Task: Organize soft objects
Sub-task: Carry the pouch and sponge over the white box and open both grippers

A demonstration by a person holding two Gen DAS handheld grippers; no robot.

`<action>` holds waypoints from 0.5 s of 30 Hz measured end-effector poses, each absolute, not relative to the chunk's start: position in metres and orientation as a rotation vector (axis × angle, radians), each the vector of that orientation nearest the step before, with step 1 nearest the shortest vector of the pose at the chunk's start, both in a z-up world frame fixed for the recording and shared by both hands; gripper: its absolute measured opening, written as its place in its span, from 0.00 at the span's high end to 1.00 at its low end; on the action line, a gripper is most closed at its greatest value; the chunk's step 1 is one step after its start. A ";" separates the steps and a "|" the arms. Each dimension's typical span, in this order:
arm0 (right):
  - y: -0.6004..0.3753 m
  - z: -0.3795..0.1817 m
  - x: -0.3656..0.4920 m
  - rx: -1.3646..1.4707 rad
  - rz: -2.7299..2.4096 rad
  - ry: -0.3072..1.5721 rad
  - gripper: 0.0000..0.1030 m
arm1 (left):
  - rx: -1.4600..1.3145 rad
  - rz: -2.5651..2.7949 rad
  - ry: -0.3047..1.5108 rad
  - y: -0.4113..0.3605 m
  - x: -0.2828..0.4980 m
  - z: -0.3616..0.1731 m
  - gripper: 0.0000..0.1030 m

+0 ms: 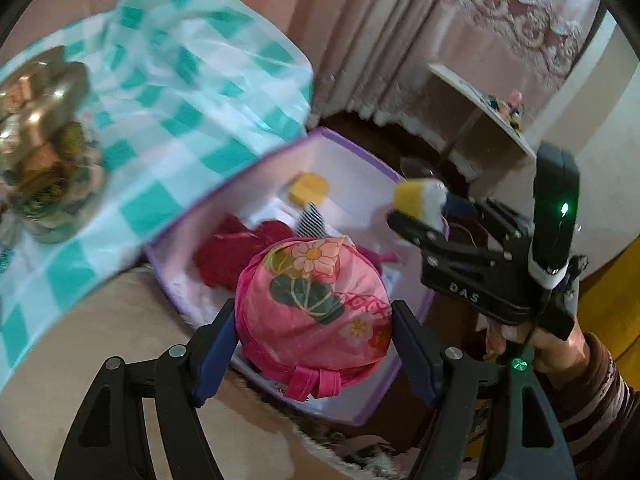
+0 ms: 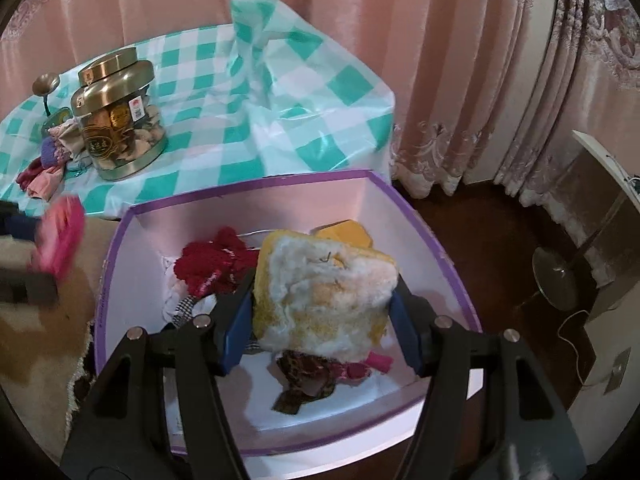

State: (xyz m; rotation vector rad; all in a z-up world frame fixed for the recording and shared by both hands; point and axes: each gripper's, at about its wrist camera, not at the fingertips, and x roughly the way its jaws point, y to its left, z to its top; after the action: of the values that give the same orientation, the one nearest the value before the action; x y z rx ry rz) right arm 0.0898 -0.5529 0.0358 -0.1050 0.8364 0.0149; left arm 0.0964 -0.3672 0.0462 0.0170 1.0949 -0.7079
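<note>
Over the open purple-rimmed box, I have both soft things poised to go in. My right gripper has its jaws pressed in on a yellow and white sponge, which hangs above the middle of the box so that it would land among the cloth already there: a dark red knitted piece, a brown patterned scrap and a second yellow sponge near the far wall. My left gripper carries a round pink flowered fabric pouch, its jaws set against the pouch's two sides; it sits over the box's near edge, closer to the rim than the sponge is. I judge the grip on each to be light and sideways because both things squash easily. Beside the box, the desk under a teal and white checked cloth bears a glass jar with a gold lid and a small heap of cloth pieces just beside it, which look like the next things to sort. Pink curtains hang behind.
</note>
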 end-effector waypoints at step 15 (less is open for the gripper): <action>-0.549 0.026 0.084 -0.106 0.037 0.891 0.27 | -0.059 -0.716 1.107 -0.347 0.091 0.040 0.20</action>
State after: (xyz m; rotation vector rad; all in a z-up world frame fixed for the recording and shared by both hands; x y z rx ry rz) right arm 0.0840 -0.5493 0.0264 -0.1059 0.8913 0.0367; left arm 0.0914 -0.3468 0.0403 -0.0590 1.1074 -0.7159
